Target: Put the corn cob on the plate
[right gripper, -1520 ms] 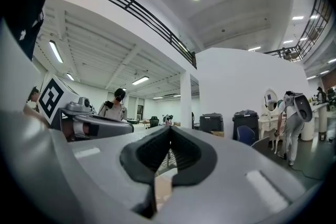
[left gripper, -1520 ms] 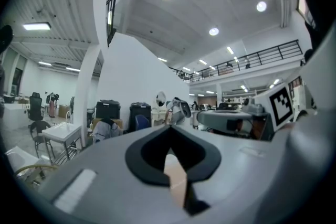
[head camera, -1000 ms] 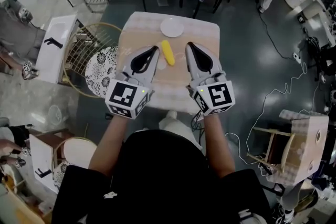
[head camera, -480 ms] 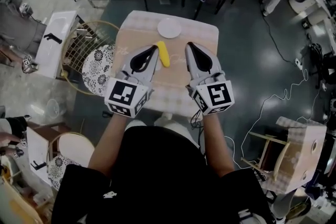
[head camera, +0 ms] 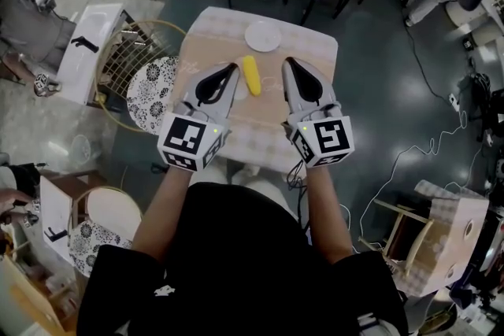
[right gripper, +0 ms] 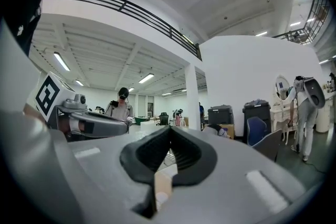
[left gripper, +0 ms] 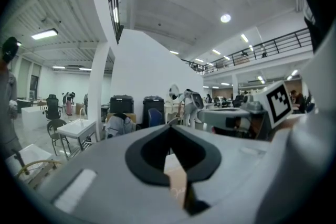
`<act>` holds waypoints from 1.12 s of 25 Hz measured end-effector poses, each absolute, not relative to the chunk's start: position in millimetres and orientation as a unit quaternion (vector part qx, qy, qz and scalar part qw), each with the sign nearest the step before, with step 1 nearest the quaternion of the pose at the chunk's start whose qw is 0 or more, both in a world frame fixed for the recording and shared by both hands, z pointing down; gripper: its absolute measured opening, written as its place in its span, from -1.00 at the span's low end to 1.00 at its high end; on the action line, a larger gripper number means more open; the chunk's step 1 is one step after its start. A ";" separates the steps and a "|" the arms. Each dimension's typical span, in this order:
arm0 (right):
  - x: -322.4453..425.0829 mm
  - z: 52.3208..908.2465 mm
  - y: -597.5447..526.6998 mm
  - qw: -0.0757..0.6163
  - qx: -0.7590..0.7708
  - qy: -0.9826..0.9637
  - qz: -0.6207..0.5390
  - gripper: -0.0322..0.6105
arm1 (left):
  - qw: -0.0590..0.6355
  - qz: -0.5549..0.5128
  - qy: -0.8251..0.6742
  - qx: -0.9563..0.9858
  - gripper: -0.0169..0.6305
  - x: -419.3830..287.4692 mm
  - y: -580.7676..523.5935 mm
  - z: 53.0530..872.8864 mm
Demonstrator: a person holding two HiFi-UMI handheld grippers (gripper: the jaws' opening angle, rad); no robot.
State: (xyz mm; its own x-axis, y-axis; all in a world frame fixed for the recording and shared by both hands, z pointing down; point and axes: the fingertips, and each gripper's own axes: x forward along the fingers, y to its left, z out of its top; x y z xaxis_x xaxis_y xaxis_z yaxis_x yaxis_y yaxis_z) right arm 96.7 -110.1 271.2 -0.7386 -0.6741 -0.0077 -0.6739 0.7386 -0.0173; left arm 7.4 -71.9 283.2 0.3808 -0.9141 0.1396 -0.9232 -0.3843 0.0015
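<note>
Left gripper (head camera: 233,68): jaws closed tip to tip, nothing between them, over the table (head camera: 315,51) just left of the corn cob (head camera: 251,75). Cob lies on the tabletop between the grippers, apart from the white plate (head camera: 262,36) near the far edge. Right gripper (head camera: 288,61): clenched, empty, right of cob.

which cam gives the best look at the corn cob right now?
Head view: the corn cob lies whole and unobstructed on the table, short of the plate. The left and right gripper views look out level across the room and show no cob.
</note>
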 end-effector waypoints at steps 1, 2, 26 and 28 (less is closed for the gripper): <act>94.6 271.7 -109.7 0.005 -0.361 0.933 -0.006 -0.89 | 0.042 0.058 -0.554 0.830 -0.93 5.6 -71.9 285.2; 93.2 272.2 -109.5 0.005 -0.361 0.933 -0.006 -0.89 | 0.045 0.057 -0.553 0.830 -0.93 4.4 -72.3 287.0; 61.3 320.2 -163.6 -0.049 -0.439 0.896 -0.046 -0.89 | 0.085 0.067 -0.483 0.869 -0.93 -35.0 -134.0 320.6; 54.0 332.9 -168.2 -0.059 -0.440 0.894 -0.057 -0.89 | 0.089 0.072 -0.482 0.869 -0.93 -42.9 -138.6 326.1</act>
